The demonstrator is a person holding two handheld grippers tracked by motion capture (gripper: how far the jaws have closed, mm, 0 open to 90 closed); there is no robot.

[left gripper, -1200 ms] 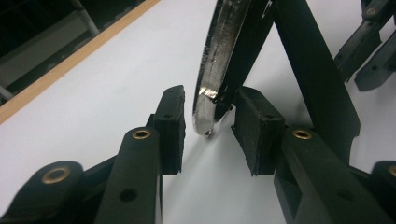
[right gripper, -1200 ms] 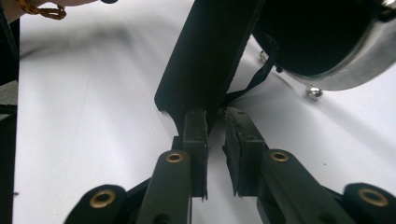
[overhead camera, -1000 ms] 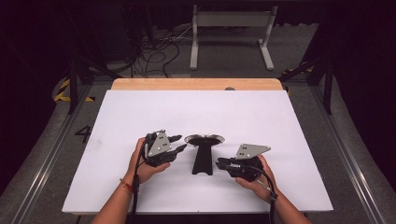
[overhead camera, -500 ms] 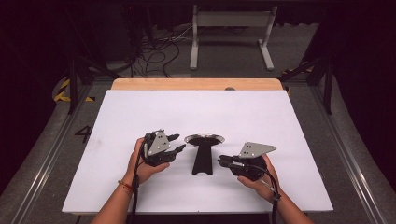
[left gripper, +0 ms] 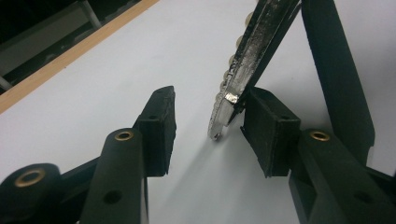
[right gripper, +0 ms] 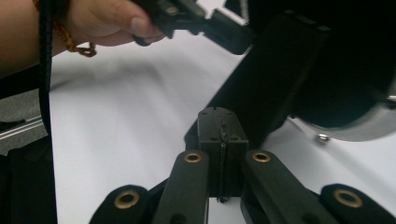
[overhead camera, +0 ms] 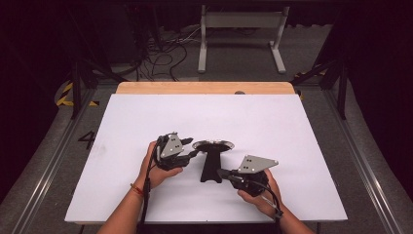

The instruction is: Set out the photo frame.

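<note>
While our left tool (overhead camera: 194, 152), jaws apart and just opening, straddles the pan (overhead camera: 213, 145) rim on the worktop (overhead camera: 272, 126), our right tool (overhead camera: 221, 172), jaws together, meets its handle (overhead camera: 211, 165).

One black-handled pan (overhead camera: 212, 157), two tools, left (overhead camera: 191, 155) and right (overhead camera: 221, 172), one white table (overhead camera: 292, 126)

Pan (right gripper: 345, 70) head cropped at right edge; handle (left gripper: 336, 70) top cropped.
</note>
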